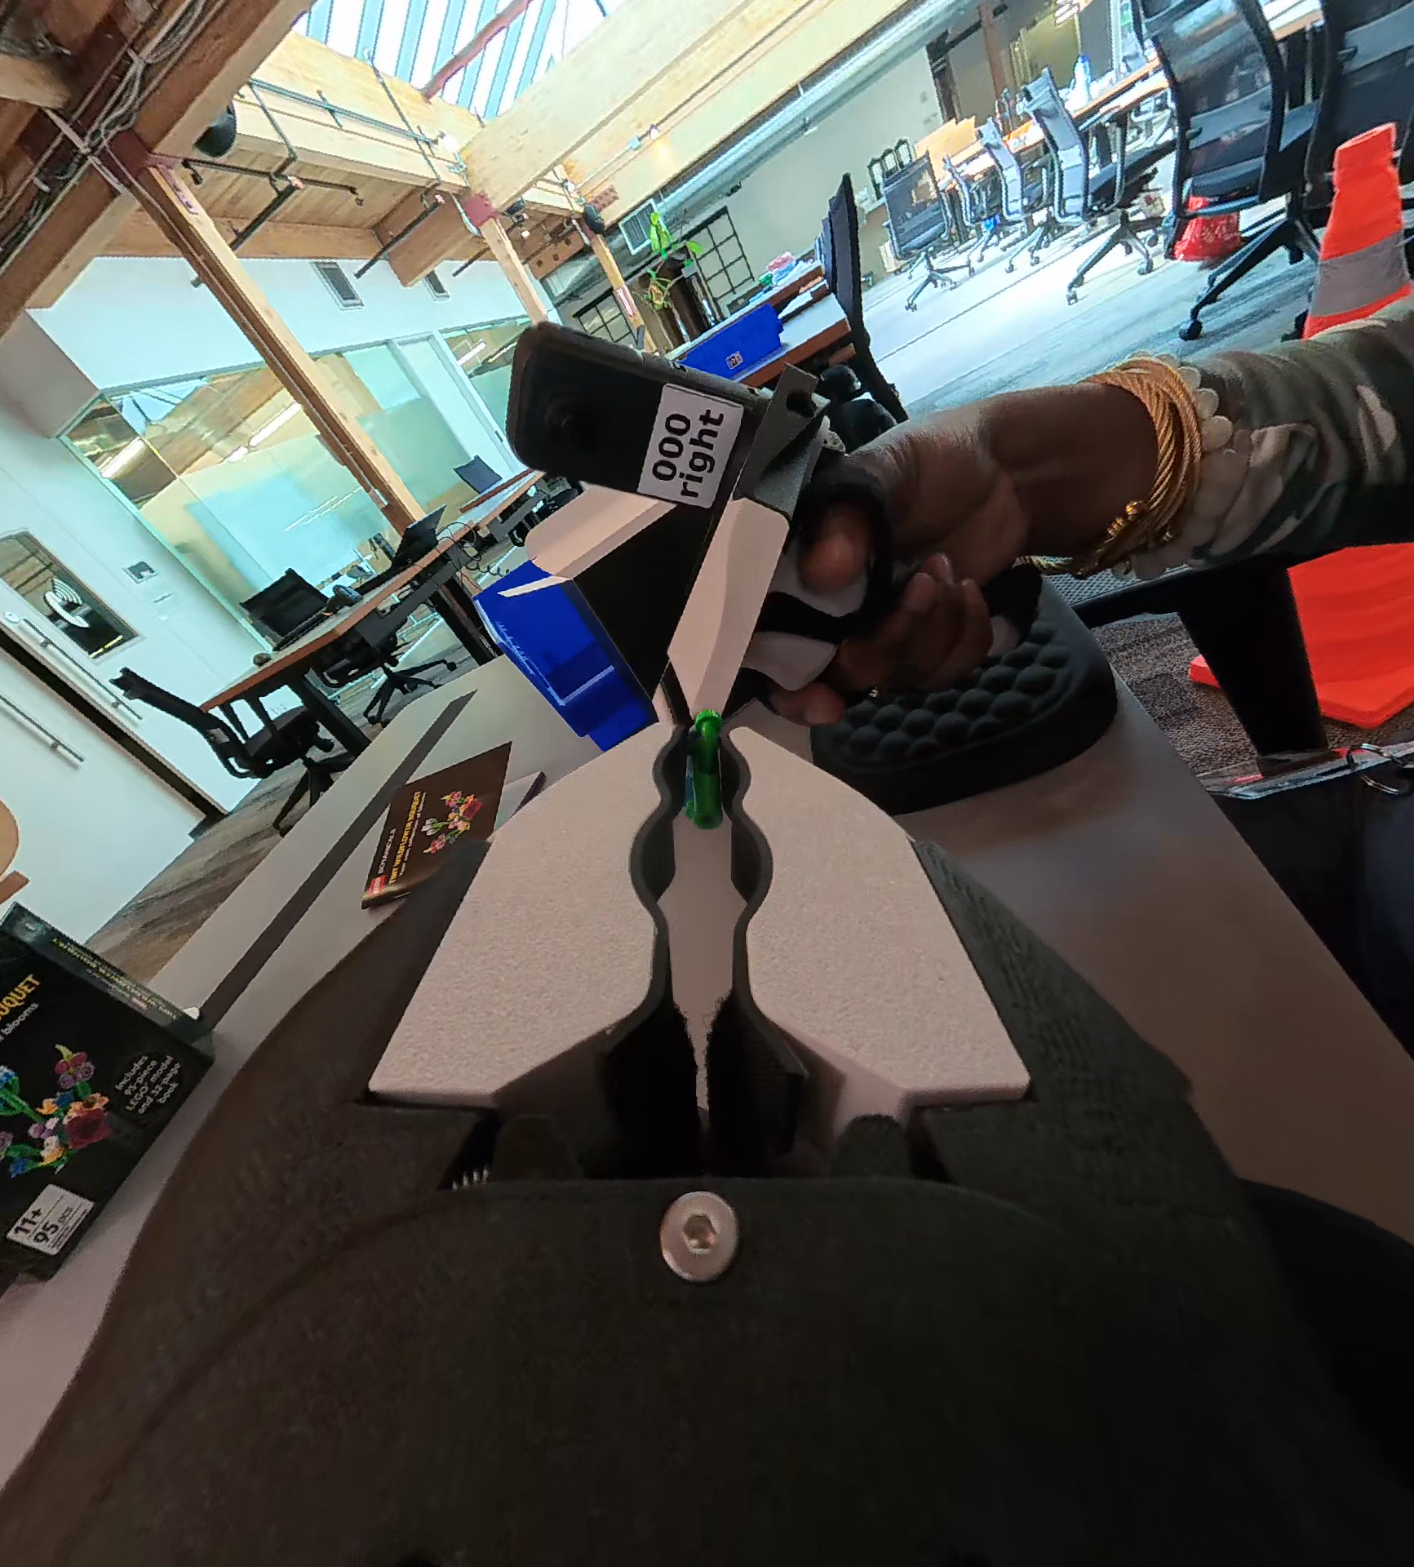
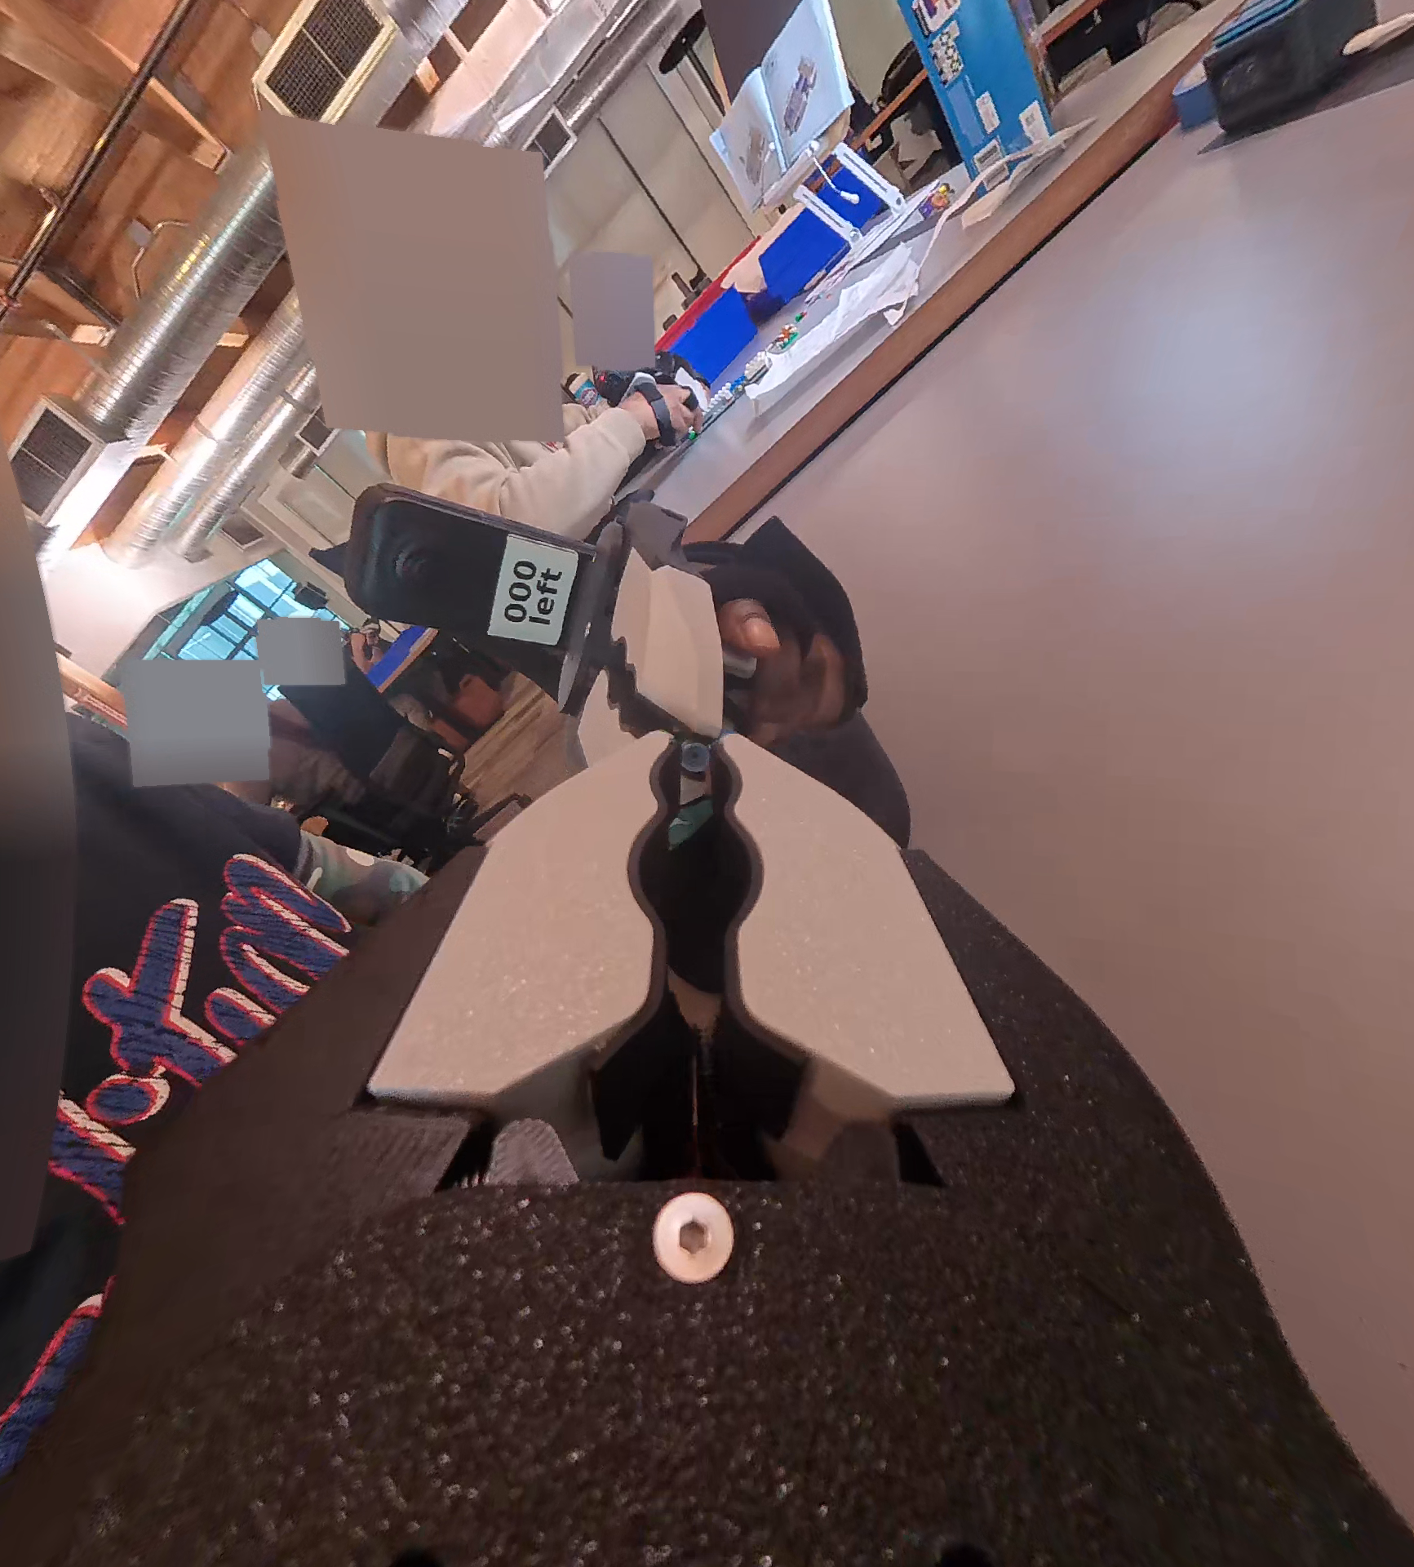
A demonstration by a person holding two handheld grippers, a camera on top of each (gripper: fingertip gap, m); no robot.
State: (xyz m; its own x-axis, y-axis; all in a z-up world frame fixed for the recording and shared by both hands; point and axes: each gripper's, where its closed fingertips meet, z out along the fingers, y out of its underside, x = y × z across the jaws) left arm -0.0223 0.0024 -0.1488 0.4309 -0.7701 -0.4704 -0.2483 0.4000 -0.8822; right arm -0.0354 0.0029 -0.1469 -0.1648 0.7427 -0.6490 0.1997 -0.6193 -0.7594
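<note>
Above a grey counter [image 1: 1127, 916] in an open-plan office, two hand-held grippers meet tip to tip. Seen from its own camera, the left gripper [image 1: 703, 763] has its fingers clenched on a small green piece [image 1: 704, 776], a translucent stick standing nearly upright between the tips. The right gripper [image 2: 696, 759] has its fingers drawn in around a small bluish-grey piece [image 2: 693, 757]; how firmly it is pinched cannot be told. Each tool appears in the other's view, tilted downward, a dark camera with a white sticker riding on top. A hand [image 1: 940, 543] with gold bracelets wraps the right tool's handle.

Both pieces look small and slick, so a slight twist or off-axis push where the tips meet would likely pop one free; it could then roll off the counter. The tips are crowded enough that they may knock each other.

On the counter's near left lies a black box printed with flowers [image 1: 50, 1102], and farther back a dark booklet [image 1: 440, 822] and a blue bin [image 1: 567, 653]. A black dimpled pad [image 1: 966, 721] sits to the right, under the hand. Beyond are wooden beams, silver ducts, glass-walled rooms, desk chairs and an orange traffic cone [image 1: 1364, 424]. Other seated people work along a farther counter.
</note>
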